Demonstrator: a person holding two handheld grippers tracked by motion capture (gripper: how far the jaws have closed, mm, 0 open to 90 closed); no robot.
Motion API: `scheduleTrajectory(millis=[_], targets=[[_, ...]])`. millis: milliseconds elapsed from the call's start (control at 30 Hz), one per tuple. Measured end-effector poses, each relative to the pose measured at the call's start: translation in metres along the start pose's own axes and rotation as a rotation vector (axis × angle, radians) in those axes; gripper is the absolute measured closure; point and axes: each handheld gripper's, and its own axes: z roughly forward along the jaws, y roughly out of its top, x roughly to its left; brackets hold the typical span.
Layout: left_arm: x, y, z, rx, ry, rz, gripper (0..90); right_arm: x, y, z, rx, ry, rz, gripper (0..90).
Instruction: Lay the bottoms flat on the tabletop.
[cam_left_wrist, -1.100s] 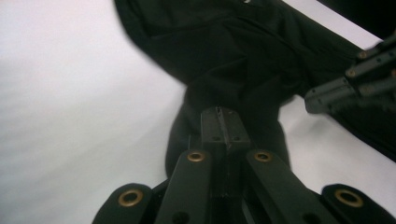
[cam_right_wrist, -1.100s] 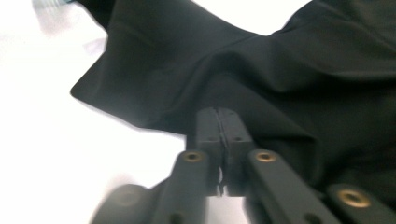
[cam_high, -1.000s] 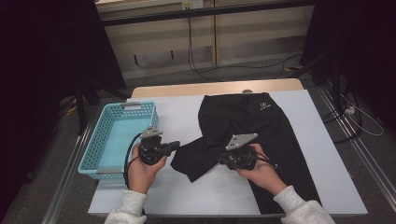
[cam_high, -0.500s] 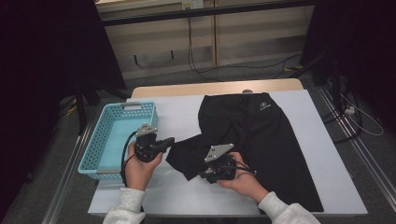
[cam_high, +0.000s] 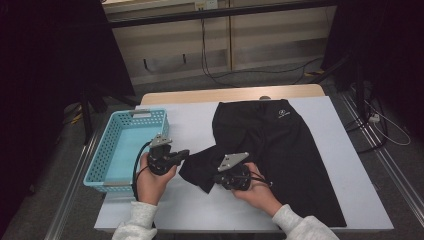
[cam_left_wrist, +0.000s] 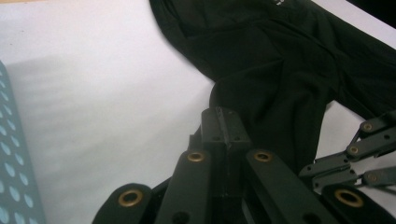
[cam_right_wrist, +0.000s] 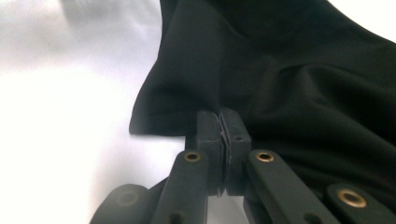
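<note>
Black shorts' (cam_right_wrist: 289, 93) hem edge sits pinched between right gripper's (cam_right_wrist: 223, 126) jaws.

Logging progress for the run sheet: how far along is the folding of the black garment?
Early. Done: the lower left part of the black garment is pulled toward the basket. In hand: left gripper and right gripper, whose jaws have just closed, each pinch its edge. Left: the rest lies spread flat on the table.

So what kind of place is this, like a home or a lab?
Most likely a lab or workshop set up for recording, not a home. A work table with a white top holds a black garment and a blue basket, loose cables trail across the bare floor, and metal rails run beside the table.
</note>
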Motion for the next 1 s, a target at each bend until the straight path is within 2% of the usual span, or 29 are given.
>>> scheduleTrajectory(millis=[100, 200, 333, 433, 500, 567, 633, 767, 900, 1000], targets=[[-0.001, 0.0, -0.001, 0.003, -0.004, 0.003, 90.0, -0.002, -0.002, -0.012, -0.008, 0.015, -0.002, 88.9], [-0.007, 0.001, -0.001, 0.006, -0.028, 0.016, 90.0, -0.001, -0.002, -0.027, -0.022, 0.035, -0.006, 88.8], [-0.014, 0.0, 0.006, 0.026, -0.042, 0.033, 90.0, -0.004, -0.006, -0.05, -0.03, 0.024, -0.019, 88.0], [-0.016, -0.003, 0.013, 0.053, -0.035, 0.042, 90.0, -0.012, -0.012, -0.06, -0.051, -0.022, 0.017, 84.2], [-0.015, -0.006, 0.017, 0.057, -0.029, 0.04, 90.0, -0.015, -0.017, -0.061, -0.043, -0.051, 0.035, 82.0], [-0.013, -0.008, 0.02, 0.071, -0.031, 0.038, 90.0, -0.016, -0.019, -0.059, -0.045, -0.048, 0.053, 78.9], [-0.012, -0.009, 0.022, 0.077, -0.017, 0.052, 90.0, -0.013, -0.021, -0.055, -0.035, -0.046, 0.046, 74.9], [-0.007, -0.009, 0.021, 0.06, 0.004, 0.051, 90.0, -0.006, -0.019, -0.05, -0.033, -0.045, 0.036, 67.8], [-0.005, -0.009, 0.019, 0.054, 0.014, 0.041, 89.2, 0.0, -0.017, -0.047, -0.038, -0.033, 0.023, 63.9], [-0.005, -0.009, 0.02, 0.042, 0.022, 0.046, 83.8, 0.007, -0.014, -0.043, -0.039, -0.019, 0.006, 63.5]])
